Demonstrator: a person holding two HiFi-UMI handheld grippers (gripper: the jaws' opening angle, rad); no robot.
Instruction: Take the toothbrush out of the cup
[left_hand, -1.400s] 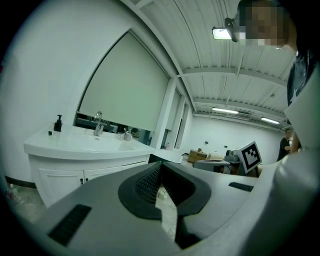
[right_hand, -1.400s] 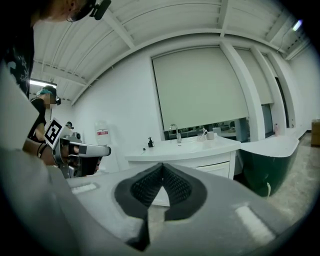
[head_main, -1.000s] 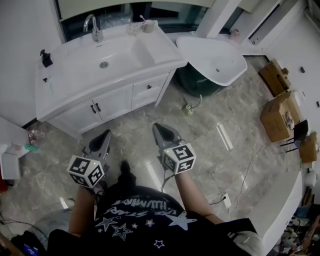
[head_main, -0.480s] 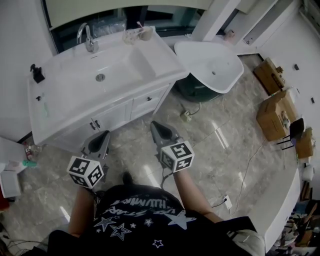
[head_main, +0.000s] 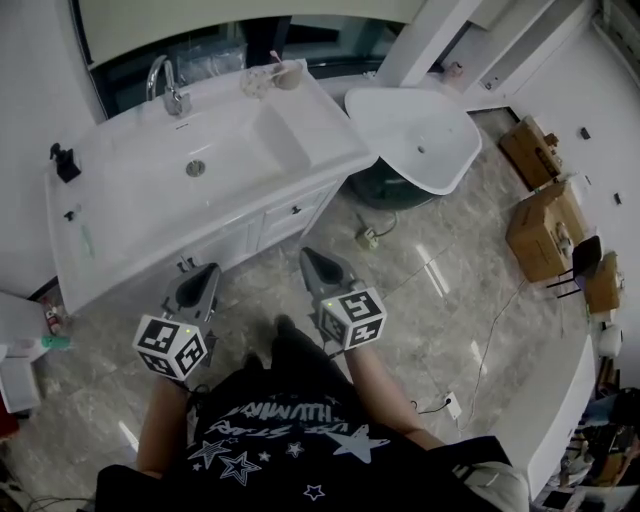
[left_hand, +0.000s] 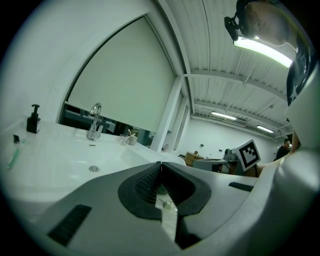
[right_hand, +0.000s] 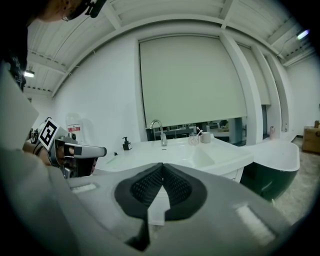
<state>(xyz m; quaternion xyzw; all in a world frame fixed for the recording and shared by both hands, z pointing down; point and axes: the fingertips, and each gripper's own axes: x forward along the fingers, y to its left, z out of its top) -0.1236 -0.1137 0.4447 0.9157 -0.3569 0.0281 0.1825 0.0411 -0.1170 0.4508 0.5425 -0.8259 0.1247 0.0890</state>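
Far back on the white vanity tabletop (head_main: 322, 112), right of the faucet (head_main: 166, 86), the toothbrush (head_main: 277, 60) stands in its cup (head_main: 291, 75). Left gripper (head_main: 204, 272) and right gripper (head_main: 314, 257) hang well apart from it, fingers pressed together, holding nothing.

Open floor (head_main: 258, 278) lies ahead of the left tongs (head_main: 203, 272) and right tongs (head_main: 311, 256), up to the cabinet front (head_main: 245, 238). Beyond it, the air over the surface (head_main: 330, 125) is open to the cup (head_main: 291, 74) at the far right corner; the faucet (head_main: 166, 88) stands well left.
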